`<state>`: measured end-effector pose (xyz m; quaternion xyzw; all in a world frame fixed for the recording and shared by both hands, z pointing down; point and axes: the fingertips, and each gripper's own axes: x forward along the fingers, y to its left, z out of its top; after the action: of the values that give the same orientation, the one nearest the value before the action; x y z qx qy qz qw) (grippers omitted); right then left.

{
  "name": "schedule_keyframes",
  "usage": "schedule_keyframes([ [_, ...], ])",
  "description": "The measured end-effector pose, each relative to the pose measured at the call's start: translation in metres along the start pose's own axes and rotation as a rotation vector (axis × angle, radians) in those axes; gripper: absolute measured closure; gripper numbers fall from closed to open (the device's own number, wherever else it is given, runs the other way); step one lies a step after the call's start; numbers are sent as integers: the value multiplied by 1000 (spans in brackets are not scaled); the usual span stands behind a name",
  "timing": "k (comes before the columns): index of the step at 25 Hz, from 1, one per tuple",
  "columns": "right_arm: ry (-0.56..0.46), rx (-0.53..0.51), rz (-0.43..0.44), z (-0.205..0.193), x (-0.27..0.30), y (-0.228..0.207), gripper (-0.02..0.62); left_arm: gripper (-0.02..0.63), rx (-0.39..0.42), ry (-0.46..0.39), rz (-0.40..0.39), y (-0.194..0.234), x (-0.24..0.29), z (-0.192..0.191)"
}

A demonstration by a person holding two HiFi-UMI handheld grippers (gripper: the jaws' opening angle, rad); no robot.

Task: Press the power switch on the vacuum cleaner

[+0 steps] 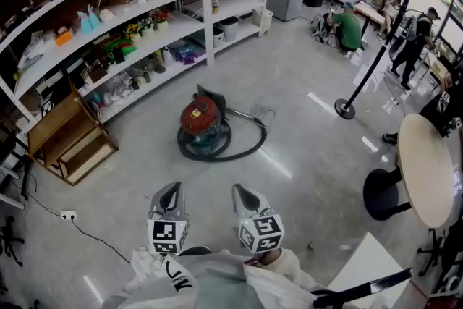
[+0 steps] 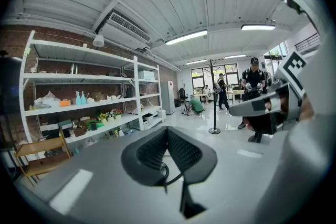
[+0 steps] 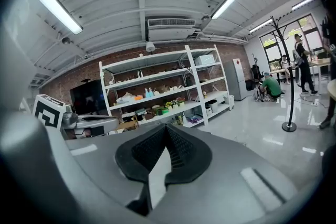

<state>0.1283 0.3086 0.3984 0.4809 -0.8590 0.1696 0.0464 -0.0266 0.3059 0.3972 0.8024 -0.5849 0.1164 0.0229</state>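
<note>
Head view: the red vacuum cleaner (image 1: 200, 118) sits on the floor with its hose (image 1: 242, 148) looped around it and the white shelving (image 1: 108, 25) just behind it. The left gripper (image 1: 171, 191) and right gripper (image 1: 240, 192) are both well short of the vacuum, side by side and aimed at it. I'd say the trick is to walk up, pick one gripper, keep its tips together and push straight down on the switch so it doesn't skid off the rounded shell. Left gripper view: the left gripper (image 2: 168, 131) has its pads meeting at the tip with nothing between them, and I can't pick out the vacuum here. Right gripper view: the right gripper (image 3: 167, 130) is the same, closed up and empty. No brand or writing is readable on the vacuum.
</note>
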Motion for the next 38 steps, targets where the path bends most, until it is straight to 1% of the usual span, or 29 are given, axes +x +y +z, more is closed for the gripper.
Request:
schedule_keyframes([
  [10,28,20,17,-13,-1,-4,595,606,4,40,9,-7,-4,-12],
  [20,41,15,4,-12,16,-5,595,606,-9,42,-7,3,11,-16],
  [29,68,9,-4,-11,51,-5,595,606,-28,49,-16,29,36,-21],
  [38,100,6,3,-6,104,6,595,606,-48,64,-14,74,66,-26],
])
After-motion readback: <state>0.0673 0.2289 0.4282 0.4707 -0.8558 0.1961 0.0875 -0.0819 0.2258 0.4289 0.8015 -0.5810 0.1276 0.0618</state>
